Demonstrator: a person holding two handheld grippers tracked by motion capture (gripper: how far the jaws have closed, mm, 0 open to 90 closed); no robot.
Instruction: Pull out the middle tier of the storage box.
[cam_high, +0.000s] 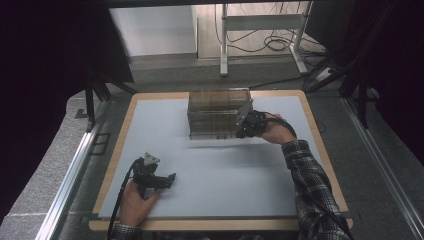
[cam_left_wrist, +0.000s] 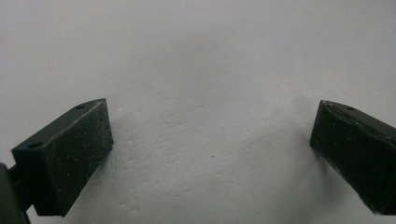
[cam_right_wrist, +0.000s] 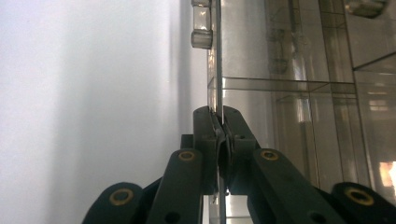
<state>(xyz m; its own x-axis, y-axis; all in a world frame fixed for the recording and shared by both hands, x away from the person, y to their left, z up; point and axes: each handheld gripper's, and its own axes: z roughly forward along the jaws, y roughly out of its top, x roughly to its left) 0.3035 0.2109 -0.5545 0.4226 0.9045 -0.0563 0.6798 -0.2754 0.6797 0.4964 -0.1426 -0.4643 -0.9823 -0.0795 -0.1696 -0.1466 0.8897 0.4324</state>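
Note:
A clear plastic compartment box (cam_high: 215, 112) stands at the back middle of the grey mat (cam_high: 225, 180). My right gripper (cam_high: 243, 125) is at the box's right side, held by a hand in a plaid sleeve. In the right gripper view the right gripper (cam_right_wrist: 219, 119) is shut on a thin clear panel (cam_right_wrist: 218, 56) of the box, with the compartments (cam_right_wrist: 289, 116) to its right. Near the front left, my left gripper (cam_high: 171, 178) lies low over the mat. In the left gripper view the left gripper (cam_left_wrist: 210, 123) stands open, its black fingers (cam_left_wrist: 70, 154) wide apart over bare mat.
The mat lies on a wooden table top (cam_high: 120, 145). Behind the table are a metal frame's legs (cam_high: 224, 45) and cables on the floor (cam_high: 270, 42). An aluminium rail (cam_high: 70, 170) runs along the left side.

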